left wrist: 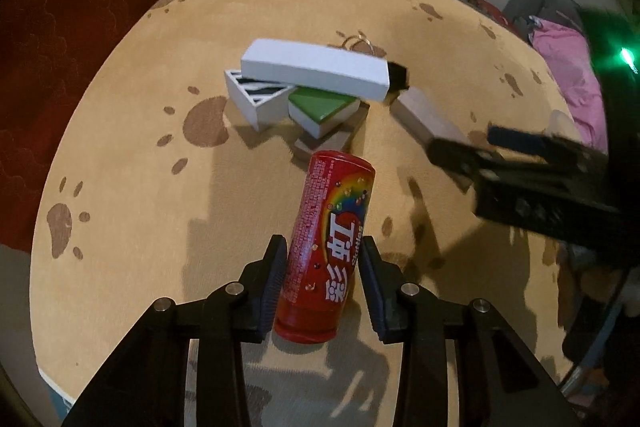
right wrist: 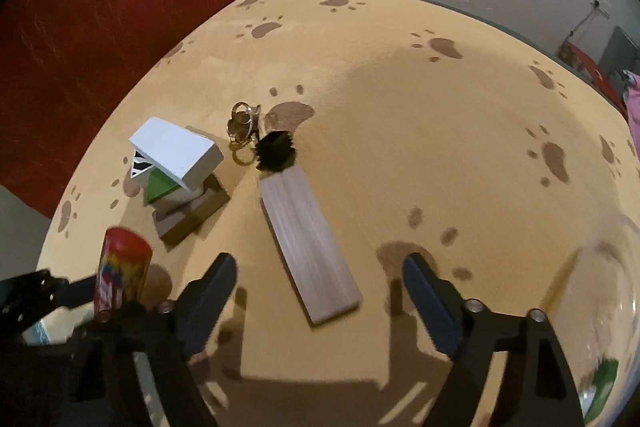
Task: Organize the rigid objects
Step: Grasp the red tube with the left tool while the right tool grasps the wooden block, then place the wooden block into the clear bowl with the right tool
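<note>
Left gripper (left wrist: 322, 279): it is clamping the red candy tube (left wrist: 326, 251) near its base, one pad on each side.
Candy tube: it is standing close to upright on the worktop (left wrist: 132, 227), tipping slightly, with its long axis running away from the gripper toward the pile of blocks.
Right gripper (right wrist: 320, 291): it is hanging with its jaws apart and nothing between the pads.
Wooden plank (right wrist: 308, 247): it is lying flat on the worktop just ahead of the right gripper, its long axis running up and slightly left in that view, its near end sitting between the jaws' line.
Nearer hand: the right one, by my judgement, is the one placed for the plank.
Count: one tube, one loose plank, one white block (left wrist: 316, 69), one green-topped block (left wrist: 320, 109), one striped block (left wrist: 256, 95), one key ring (right wrist: 242, 127), one black tuft (right wrist: 276, 151).
</note>
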Action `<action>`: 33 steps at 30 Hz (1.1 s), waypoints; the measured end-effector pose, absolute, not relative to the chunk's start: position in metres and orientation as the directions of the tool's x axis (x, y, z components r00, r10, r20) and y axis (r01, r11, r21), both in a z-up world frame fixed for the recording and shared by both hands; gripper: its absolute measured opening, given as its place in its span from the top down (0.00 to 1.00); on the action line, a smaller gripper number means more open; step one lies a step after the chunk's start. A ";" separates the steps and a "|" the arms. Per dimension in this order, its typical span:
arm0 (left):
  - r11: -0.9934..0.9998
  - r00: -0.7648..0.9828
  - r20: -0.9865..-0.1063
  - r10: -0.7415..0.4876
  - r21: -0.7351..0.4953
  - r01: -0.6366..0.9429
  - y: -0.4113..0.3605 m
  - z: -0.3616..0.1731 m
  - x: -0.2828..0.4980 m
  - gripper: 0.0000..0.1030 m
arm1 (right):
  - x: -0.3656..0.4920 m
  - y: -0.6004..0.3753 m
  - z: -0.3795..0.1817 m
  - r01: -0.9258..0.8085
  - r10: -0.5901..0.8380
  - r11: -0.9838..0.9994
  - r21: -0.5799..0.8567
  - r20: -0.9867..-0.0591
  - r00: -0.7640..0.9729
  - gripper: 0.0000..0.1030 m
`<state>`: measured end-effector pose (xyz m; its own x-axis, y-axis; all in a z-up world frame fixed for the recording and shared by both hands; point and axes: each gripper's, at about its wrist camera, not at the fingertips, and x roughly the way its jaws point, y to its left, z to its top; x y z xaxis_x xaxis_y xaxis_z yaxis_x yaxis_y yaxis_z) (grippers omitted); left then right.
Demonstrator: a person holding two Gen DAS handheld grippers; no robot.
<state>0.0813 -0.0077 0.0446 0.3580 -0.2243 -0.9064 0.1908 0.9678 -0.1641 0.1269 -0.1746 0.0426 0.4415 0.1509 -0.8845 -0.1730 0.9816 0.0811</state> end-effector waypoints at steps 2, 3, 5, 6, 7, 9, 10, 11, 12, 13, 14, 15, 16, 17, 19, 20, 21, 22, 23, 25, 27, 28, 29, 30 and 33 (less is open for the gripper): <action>0.968 0.347 -0.912 -0.221 -0.160 0.194 -0.009 0.043 0.082 0.63 | 0.132 -0.169 0.038 -0.191 0.153 0.979 0.075 -0.887 0.435 0.22; 0.968 0.346 -0.913 -0.217 -0.155 0.197 -0.010 0.042 0.083 0.63 | 0.134 -0.166 0.035 -0.198 0.152 0.978 0.072 -0.891 0.428 0.25; 0.969 0.348 -0.913 -0.213 -0.151 0.197 -0.010 0.042 0.083 0.63 | 0.137 -0.165 0.029 -0.200 0.140 0.978 0.059 -0.898 0.417 0.30; 0.969 0.349 -0.913 -0.211 -0.150 0.195 -0.011 0.042 0.084 0.63 | 0.137 -0.164 0.029 -0.206 0.130 0.978 0.044 -0.894 0.429 0.33; 0.970 0.350 -0.913 -0.210 -0.149 0.195 -0.012 0.042 0.084 0.63 | 0.137 -0.164 0.029 -0.207 0.121 0.978 0.032 -0.894 0.431 0.40; 0.969 0.349 -0.914 -0.206 -0.143 0.200 -0.014 0.042 0.084 0.63 | 0.136 -0.166 0.030 -0.204 0.096 0.979 0.004 -0.892 0.442 0.51; 0.969 0.347 -0.916 -0.203 -0.138 0.202 -0.015 0.042 0.085 0.63 | 0.136 -0.169 0.030 -0.203 0.100 0.979 0.009 -0.891 0.443 0.58; 0.970 0.346 -0.917 -0.199 -0.134 0.203 -0.016 0.041 0.085 0.63 | 0.135 -0.171 0.031 -0.201 0.102 0.980 0.012 -0.891 0.442 0.62; 0.971 0.345 -0.918 -0.196 -0.132 0.199 -0.016 0.040 0.086 0.63 | 0.134 -0.172 0.033 -0.199 0.101 0.980 0.012 -0.891 0.442 0.65; 0.972 0.343 -0.919 -0.194 -0.133 0.194 -0.017 0.040 0.086 0.63 | 0.133 -0.174 0.033 -0.196 0.108 0.980 0.022 -0.892 0.439 0.66; 0.973 0.345 -0.919 -0.191 -0.132 0.187 -0.016 0.040 0.087 0.63 | 0.130 -0.177 0.034 -0.192 0.113 0.981 0.030 -0.893 0.436 0.67; 0.975 0.349 -0.918 -0.188 -0.131 0.181 -0.016 0.040 0.087 0.63 | 0.126 -0.180 0.035 -0.188 0.120 0.981 0.041 -0.892 0.436 0.68; 0.976 0.354 -0.917 -0.185 -0.131 0.172 -0.016 0.041 0.088 0.63 | 0.122 -0.182 0.037 -0.182 0.127 0.982 0.050 -0.889 0.440 0.68; 0.977 0.355 -0.917 -0.184 -0.132 0.167 -0.016 0.041 0.088 0.63 | 0.119 -0.183 0.038 -0.177 0.131 0.983 0.058 -0.888 0.441 0.69; 0.978 0.356 -0.915 -0.187 -0.141 0.152 -0.014 0.040 0.088 0.63 | 0.112 -0.188 0.042 -0.161 0.142 0.984 0.077 -0.884 0.445 0.69; 0.979 0.356 -0.915 -0.187 -0.142 0.149 -0.014 0.039 0.088 0.63 | 0.108 -0.190 0.043 -0.155 0.145 0.984 0.083 -0.883 0.446 0.69; 0.979 0.358 -0.915 -0.184 -0.139 0.146 -0.014 0.038 0.088 0.63 | 0.104 -0.192 0.045 -0.149 0.150 0.984 0.092 -0.882 0.446 0.69; 0.980 0.360 -0.915 -0.180 -0.136 0.145 -0.014 0.038 0.088 0.63 | 0.101 -0.194 0.046 -0.146 0.154 0.984 0.098 -0.882 0.446 0.69; 0.981 0.360 -0.916 -0.176 -0.133 0.142 -0.015 0.037 0.089 0.63 | 0.097 -0.195 0.046 -0.143 0.156 0.984 0.102 -0.882 0.445 0.69; 0.981 0.366 -0.914 -0.174 -0.131 0.141 -0.016 0.035 0.090 0.63 | 0.092 -0.196 0.047 -0.146 0.161 0.984 0.106 -0.881 0.444 0.69; 0.982 0.372 -0.913 -0.170 -0.127 0.137 -0.017 0.034 0.091 0.63 | 0.087 -0.199 0.049 -0.146 0.162 0.983 0.107 -0.880 0.446 0.69; 0.983 0.372 -0.913 -0.170 -0.128 0.134 -0.017 0.035 0.092 0.64 | 0.086 -0.200 0.050 -0.146 0.164 0.983 0.110 -0.879 0.447 0.69; 0.982 0.374 -0.911 -0.174 -0.134 0.129 -0.017 0.035 0.091 0.64 | 0.085 -0.201 0.051 -0.146 0.166 0.983 0.111 -0.878 0.450 0.69; 0.982 0.376 -0.910 -0.176 -0.138 0.125 -0.017 0.036 0.090 0.65 | 0.083 -0.203 0.053 -0.146 0.167 0.983 0.112 -0.876 0.453 0.69; 0.981 0.386 -0.903 -0.189 -0.157 0.114 -0.018 0.042 0.085 0.66 | 0.077 -0.208 0.057 -0.142 0.171 0.983 0.119 -0.871 0.460 0.69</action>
<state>0.0854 -0.0179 0.0418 0.3860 -0.1889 -0.9030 0.1138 0.9811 -0.1566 0.0767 -0.2078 0.0570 0.4604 0.1714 -0.8710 -0.1416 0.9828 0.1186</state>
